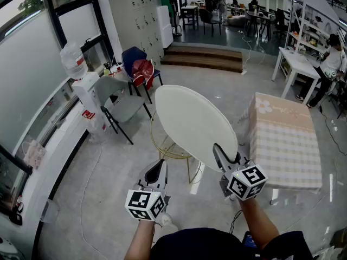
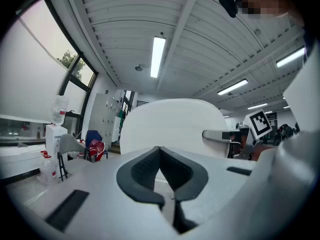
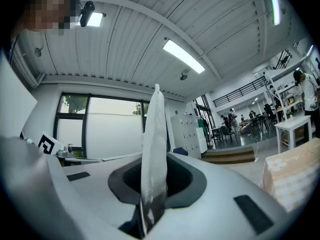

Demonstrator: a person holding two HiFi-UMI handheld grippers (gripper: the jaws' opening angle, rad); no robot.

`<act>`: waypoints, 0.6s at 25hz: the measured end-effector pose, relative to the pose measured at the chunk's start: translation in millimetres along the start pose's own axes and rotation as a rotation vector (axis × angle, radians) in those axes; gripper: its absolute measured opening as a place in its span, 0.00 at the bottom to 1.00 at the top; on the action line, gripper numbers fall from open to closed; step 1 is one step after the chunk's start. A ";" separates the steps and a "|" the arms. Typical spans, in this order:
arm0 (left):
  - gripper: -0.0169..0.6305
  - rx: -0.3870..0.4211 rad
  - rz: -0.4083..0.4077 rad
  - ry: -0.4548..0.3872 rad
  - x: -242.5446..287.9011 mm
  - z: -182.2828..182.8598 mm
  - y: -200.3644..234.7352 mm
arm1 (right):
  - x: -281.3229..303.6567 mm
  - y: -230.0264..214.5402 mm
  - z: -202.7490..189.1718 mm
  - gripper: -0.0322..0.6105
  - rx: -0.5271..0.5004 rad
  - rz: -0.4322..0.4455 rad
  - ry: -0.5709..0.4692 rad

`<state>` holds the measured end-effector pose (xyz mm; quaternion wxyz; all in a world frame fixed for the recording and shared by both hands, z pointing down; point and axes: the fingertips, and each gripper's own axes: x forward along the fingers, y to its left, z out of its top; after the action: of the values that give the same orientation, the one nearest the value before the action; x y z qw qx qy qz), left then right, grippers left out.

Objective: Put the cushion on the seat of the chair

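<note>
— Well, the white round cushion (image 1: 192, 123) is up in the air, tilted, covering the right part of the gold wire chair (image 1: 169, 155) as the head view has it

— And who's got it?

— The right gripper (image 1: 221, 155): its jaws are clamped on the cushion's near rim, and its own camera sees the pad edge-on, standing straight up between the dark pads

— The other claw?

— The left gripper (image 1: 160, 169) sits just beside the near-left edge, jaws closed together with nothing in them; the cushion fills the view ahead of it, apart from its tips

— Is it on the seat?

— Not lying flat; whether it touches the wire ring I can't tell

— Around them?

— A grey chair (image 1: 122, 104) to the left, a checked block (image 1: 284, 140) to the right, both well apart
</note>
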<state>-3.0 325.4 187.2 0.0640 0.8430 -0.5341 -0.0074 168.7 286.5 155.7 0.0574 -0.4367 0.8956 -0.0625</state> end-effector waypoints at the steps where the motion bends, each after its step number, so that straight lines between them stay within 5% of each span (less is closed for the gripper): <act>1: 0.03 0.002 0.000 0.001 0.5 0.2 0.4 | 0.5 0.7 1.1 0.14 -0.001 0.001 -0.003; 15: 0.03 0.006 0.019 0.013 -4.3 -2.4 -5.8 | -8.3 2.2 3.6 0.14 0.014 0.019 -0.018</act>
<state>0.5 331.9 188.6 0.0652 0.8381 -0.5416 0.0005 172.6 294.2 152.2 0.0692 -0.4286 0.8986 -0.0642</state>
